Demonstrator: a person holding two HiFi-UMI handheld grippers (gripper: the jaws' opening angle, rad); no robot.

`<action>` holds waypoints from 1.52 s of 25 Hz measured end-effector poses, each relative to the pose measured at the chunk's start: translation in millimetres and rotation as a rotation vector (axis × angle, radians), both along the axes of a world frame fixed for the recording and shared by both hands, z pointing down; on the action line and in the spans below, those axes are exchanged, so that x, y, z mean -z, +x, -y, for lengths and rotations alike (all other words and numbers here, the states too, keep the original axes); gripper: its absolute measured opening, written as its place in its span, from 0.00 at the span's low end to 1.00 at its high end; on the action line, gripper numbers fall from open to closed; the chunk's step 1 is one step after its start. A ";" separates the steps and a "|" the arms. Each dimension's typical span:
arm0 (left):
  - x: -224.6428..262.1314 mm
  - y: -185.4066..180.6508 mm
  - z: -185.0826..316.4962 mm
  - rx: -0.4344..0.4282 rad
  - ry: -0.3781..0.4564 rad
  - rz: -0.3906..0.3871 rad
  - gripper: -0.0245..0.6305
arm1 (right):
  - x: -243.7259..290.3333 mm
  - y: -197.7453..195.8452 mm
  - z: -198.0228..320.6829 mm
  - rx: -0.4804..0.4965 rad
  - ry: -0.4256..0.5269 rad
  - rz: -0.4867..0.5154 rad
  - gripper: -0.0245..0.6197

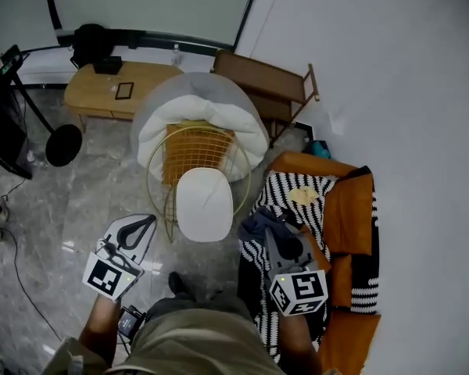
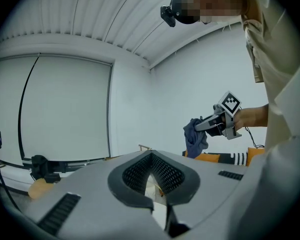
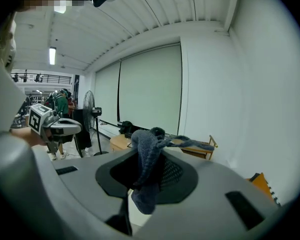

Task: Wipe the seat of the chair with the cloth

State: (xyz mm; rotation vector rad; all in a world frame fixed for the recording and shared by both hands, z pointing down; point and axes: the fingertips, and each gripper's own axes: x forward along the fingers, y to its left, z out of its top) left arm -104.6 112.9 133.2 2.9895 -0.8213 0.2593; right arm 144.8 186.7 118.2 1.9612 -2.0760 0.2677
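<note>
Holding the cloth: the right gripper [image 3: 151, 136], jaws clamped tight on a dark blue cloth [image 3: 146, 174] that bunches over the tips and droops down between them.
Cloth from above: it hangs at that gripper's nose over the black-and-white striped blanket [image 1: 289, 190], just right of the chair [image 1: 195, 151] and apart from the seat [image 1: 204, 201].
Left gripper [image 2: 151, 156]: jaws brought together at the tips, gripping nothing (a sliver of something white shows through the gap further down).
Left gripper, position: low at the left of the head view, nose aimed toward the chair's front left corner, near the seat but not touching it.
Chair: gold wire frame with a curved back, standing on the grey marbled floor [image 1: 86, 194] between the two grippers.
Seat: a white rounded pad, facing up, in plain sight.
Behind the chair: a round grey lounge chair [image 1: 152, 108] with a fat white cushion [image 1: 219, 116], right up against the wire back.
Right side: an orange sofa [image 1: 348, 209] along the white wall, with the striped blanket spread across it.
Back left: a low wooden table [image 1: 102, 92] with a few small dark things on top.
Cross view: the left gripper view catches the right gripper raised in a hand [image 2: 247, 118], the cloth dangling from its jaws.
</note>
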 end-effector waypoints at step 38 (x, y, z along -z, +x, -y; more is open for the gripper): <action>-189.8 22.3 172.2 0.322 -0.343 0.218 0.06 | -384.6 44.5 359.8 0.224 -0.384 -0.042 0.18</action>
